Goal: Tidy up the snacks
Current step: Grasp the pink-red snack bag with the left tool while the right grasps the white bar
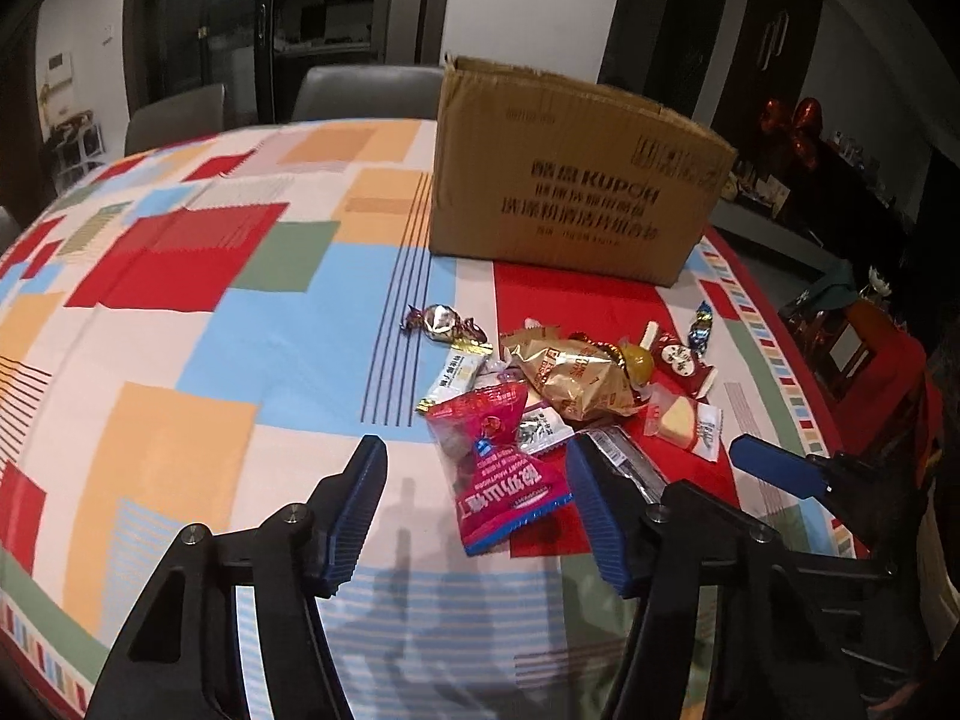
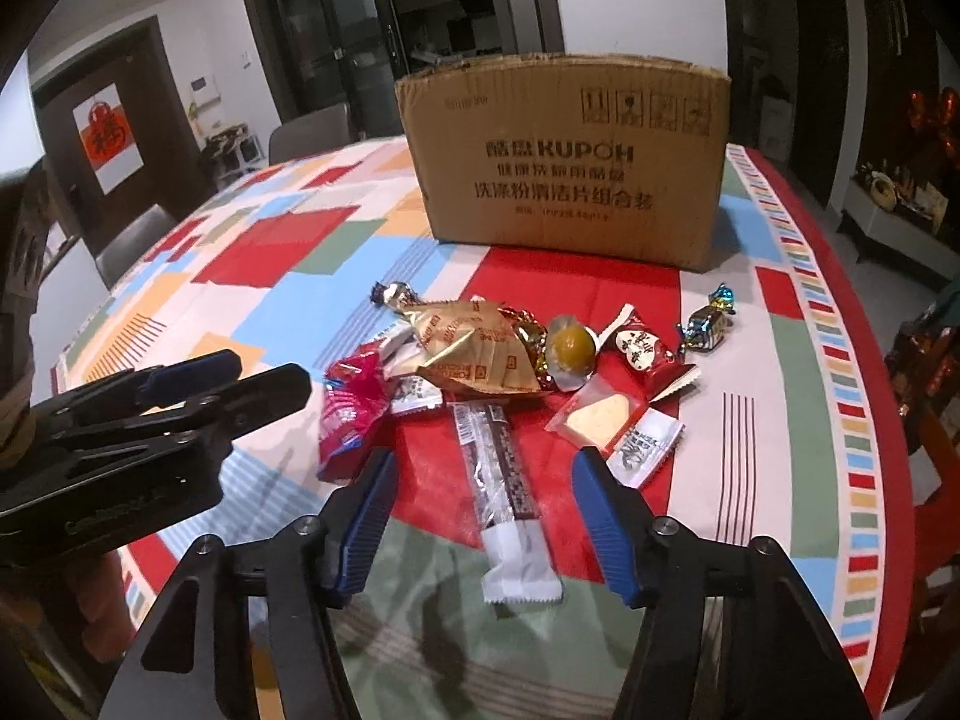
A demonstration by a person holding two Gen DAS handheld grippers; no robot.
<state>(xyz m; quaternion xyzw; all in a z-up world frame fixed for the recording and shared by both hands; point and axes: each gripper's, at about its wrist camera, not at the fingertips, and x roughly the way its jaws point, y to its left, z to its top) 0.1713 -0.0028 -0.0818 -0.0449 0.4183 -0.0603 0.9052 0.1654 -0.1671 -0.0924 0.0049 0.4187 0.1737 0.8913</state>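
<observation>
Box: we count one cardboard box at the table's far side.
Snacks: we count about eleven, piled before it, including one long bar and one pink packet.
Claws: we see two, left gripper and right gripper, both wide, empty.

Grey chairs stand behind the patchwork tablecloth, near glass doors.

The snack pile lies loose on the tabletop, with bare cloth open to its left and on the near side. Behind it the upright cardboard box walls off the far side. The left gripper hangs just beside the pile's left edge, narrowing that approach.
</observation>
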